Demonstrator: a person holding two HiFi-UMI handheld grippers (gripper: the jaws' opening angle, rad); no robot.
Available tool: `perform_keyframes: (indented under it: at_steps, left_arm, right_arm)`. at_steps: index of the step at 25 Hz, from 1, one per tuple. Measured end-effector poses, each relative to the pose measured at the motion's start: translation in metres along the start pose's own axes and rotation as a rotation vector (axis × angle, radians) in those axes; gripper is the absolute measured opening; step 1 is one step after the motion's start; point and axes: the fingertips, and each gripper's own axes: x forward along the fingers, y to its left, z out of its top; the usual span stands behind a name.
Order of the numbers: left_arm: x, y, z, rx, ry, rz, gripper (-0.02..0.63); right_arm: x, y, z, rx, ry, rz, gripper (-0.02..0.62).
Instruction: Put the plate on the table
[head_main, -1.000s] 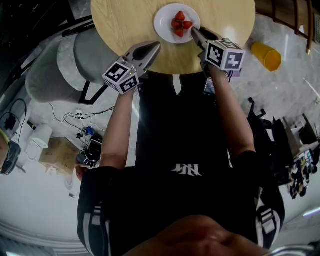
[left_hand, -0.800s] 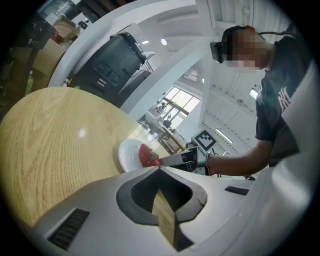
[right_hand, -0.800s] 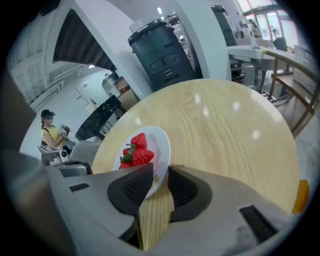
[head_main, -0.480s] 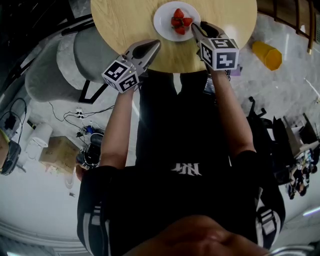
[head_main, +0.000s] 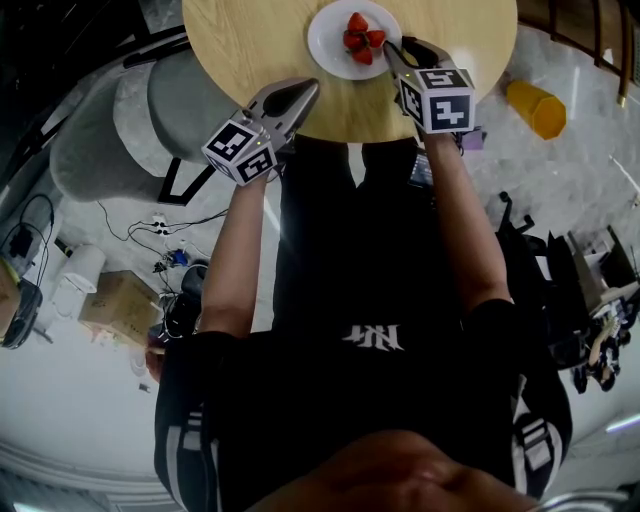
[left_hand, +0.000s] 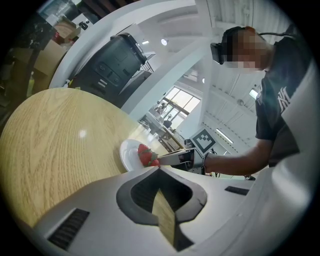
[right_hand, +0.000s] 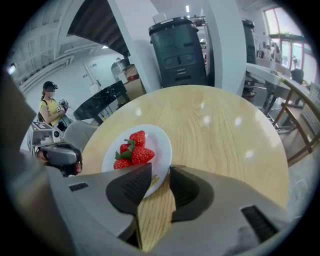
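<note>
Plate (head_main: 340, 45), head view: far rim cut off by the frame edge, as is the round table (head_main: 250, 40) under it. Right gripper view: near rim of the plate (right_hand: 161, 142) tucks behind one jaw tip. Left gripper view: only a sliver of plate shows.

Plate round, lying flat on the wood, face up, strawberries (right_hand: 134, 150) heaped on it.

Right gripper (right_hand: 160, 167): jaws have just been opening and now stand wide, with the plate's near edge in the gap and the pads clear of it. Left gripper (left_hand: 159, 167): tips together, nothing between, plate ahead and to its right, apart.
</note>
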Motion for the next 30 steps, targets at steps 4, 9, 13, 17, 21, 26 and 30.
perform_keyframes:
  at_steps: [4, 9, 13, 17, 21, 26, 30]
  left_arm:
    - [-0.002, 0.002, -0.001, -0.006, -0.007, 0.002, 0.009]
    - [-0.006, 0.005, -0.003, -0.008, -0.01, 0.003, 0.009]
    - [-0.006, 0.005, -0.003, -0.006, -0.013, 0.006, 0.009]
    - [-0.01, 0.004, 0.007, 0.009, -0.026, 0.009, 0.009]
    - [-0.015, -0.003, 0.041, 0.048, -0.072, 0.012, 0.009]
    - [-0.026, -0.031, 0.094, 0.132, -0.134, 0.005, 0.009]
    - [-0.033, -0.061, 0.129, 0.199, -0.189, -0.014, 0.009]
  right_arm:
    - [0.002, 0.001, -0.001, -0.039, 0.012, -0.017, 0.121]
    - [0.006, 0.005, 0.002, -0.099, 0.014, -0.038, 0.124]
    - [0.003, 0.003, 0.005, -0.084, 0.003, -0.037, 0.124]
    - [-0.005, 0.004, 0.015, -0.064, -0.031, -0.023, 0.124]
    - [-0.035, 0.011, 0.048, -0.142, -0.127, 0.014, 0.082]
    - [-0.099, 0.039, 0.087, -0.371, -0.22, 0.108, 0.002]
    - [-0.157, 0.066, 0.11, -0.422, -0.328, 0.275, 0.0]
